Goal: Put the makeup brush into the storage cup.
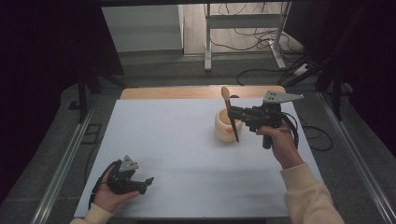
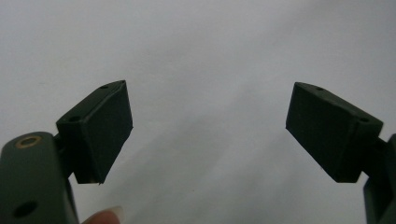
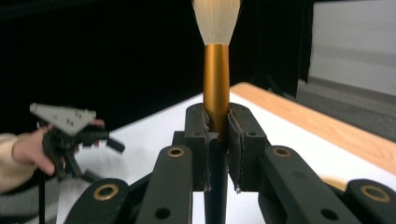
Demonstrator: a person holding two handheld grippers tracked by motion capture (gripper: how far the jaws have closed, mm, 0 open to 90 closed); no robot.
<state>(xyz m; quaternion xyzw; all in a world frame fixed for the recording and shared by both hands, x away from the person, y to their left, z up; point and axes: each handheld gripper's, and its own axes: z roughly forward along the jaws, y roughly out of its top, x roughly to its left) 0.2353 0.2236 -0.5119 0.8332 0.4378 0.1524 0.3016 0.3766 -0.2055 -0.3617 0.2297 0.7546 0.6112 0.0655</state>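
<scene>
A makeup brush (image 1: 229, 114) with pale bristles, a gold ferrule (image 3: 216, 88) and a dark handle stands nearly upright, bristles up. My right gripper (image 1: 236, 113) is shut on it at the ferrule, holding it over a cream-coloured cup (image 1: 223, 128) at the table's right of centre; the handle tip reaches down past the cup's front. In the right gripper view the two jaws press against the brush from both sides. My left gripper (image 1: 148, 182) rests low at the near left of the white table (image 1: 177, 149), open, with nothing between its fingers (image 2: 100, 130).
An orange item (image 1: 229, 131) shows at the cup's rim. A wooden strip (image 1: 177, 92) runs along the table's far edge. Metal rails flank the table; cables and a frame's legs (image 1: 208, 42) lie on the floor beyond.
</scene>
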